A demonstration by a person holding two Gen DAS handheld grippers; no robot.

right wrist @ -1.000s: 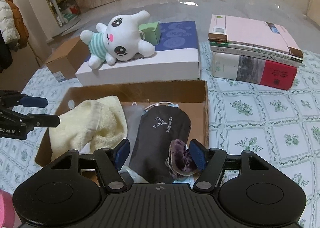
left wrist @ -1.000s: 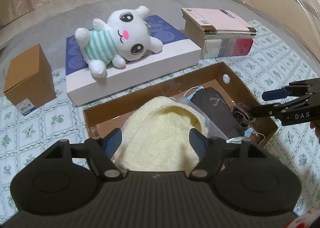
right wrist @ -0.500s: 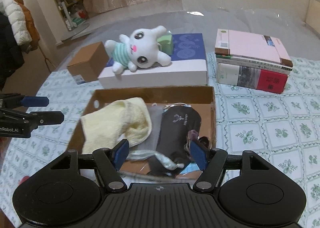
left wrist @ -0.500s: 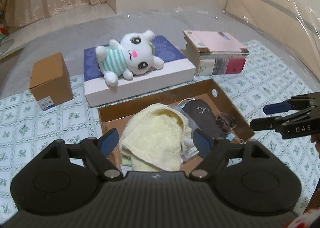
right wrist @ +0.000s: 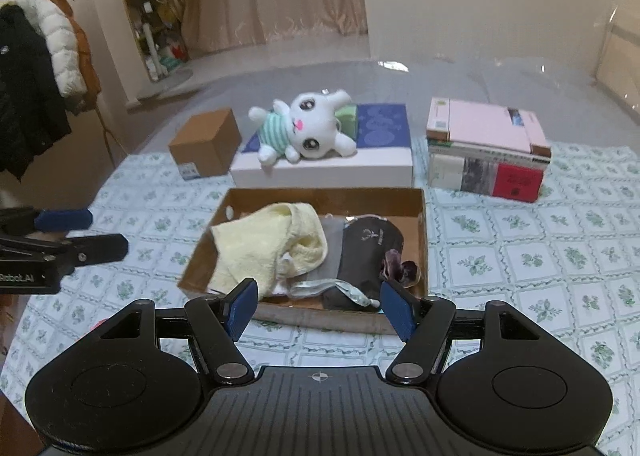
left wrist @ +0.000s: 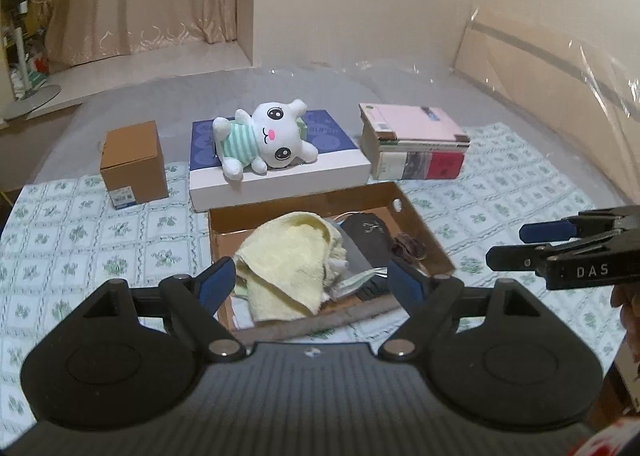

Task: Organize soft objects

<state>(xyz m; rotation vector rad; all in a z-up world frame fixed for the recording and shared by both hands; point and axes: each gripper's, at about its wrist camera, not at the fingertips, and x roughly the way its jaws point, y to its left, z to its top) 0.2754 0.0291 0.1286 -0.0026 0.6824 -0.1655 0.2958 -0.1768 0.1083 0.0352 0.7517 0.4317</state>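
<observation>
Plush rabbit (right wrist: 304,132) lies on the white box behind the cardboard tray (right wrist: 420,240), seemingly the last soft thing outside it; both the left gripper (left wrist: 308,284) and right gripper (right wrist: 320,304) hang wide and empty (grip its body, not a limb); the tray's layered contents blur together.

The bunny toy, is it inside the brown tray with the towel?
No, the bunny lies on the white box behind the tray, where the towel sits.
</observation>
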